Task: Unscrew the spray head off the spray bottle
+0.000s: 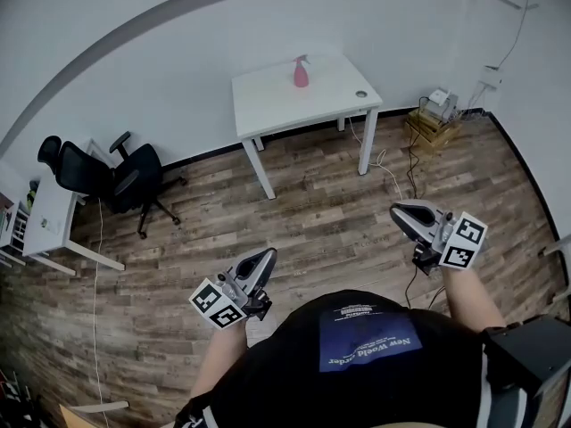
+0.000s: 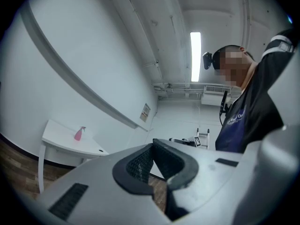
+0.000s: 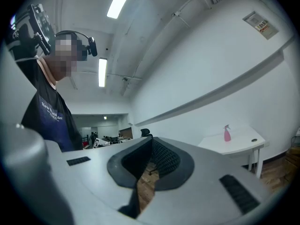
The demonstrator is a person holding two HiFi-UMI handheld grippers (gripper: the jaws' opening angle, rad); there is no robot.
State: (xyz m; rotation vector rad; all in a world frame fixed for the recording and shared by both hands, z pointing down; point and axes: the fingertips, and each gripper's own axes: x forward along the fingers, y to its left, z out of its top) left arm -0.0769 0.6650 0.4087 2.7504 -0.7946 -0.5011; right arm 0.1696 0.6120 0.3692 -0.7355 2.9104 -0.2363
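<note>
A pink spray bottle (image 1: pixel 301 73) stands upright on a white table (image 1: pixel 268 105) against the far wall, well away from me. It also shows small in the left gripper view as the spray bottle (image 2: pixel 79 133) and in the right gripper view as the spray bottle (image 3: pixel 227 133). My left gripper (image 1: pixel 268 257) is held low at the left, shut and empty. My right gripper (image 1: pixel 397 212) is held at the right, shut too, with nothing in it. Both hang over the wooden floor, far from the table.
A black office chair (image 1: pixel 125 178) stands left of the table, beside a second white desk (image 1: pixel 49 226). A wooden crate (image 1: pixel 431 127) with a small device and cables sits on the floor right of the table. A small round object (image 1: pixel 360 94) lies on the table's right side.
</note>
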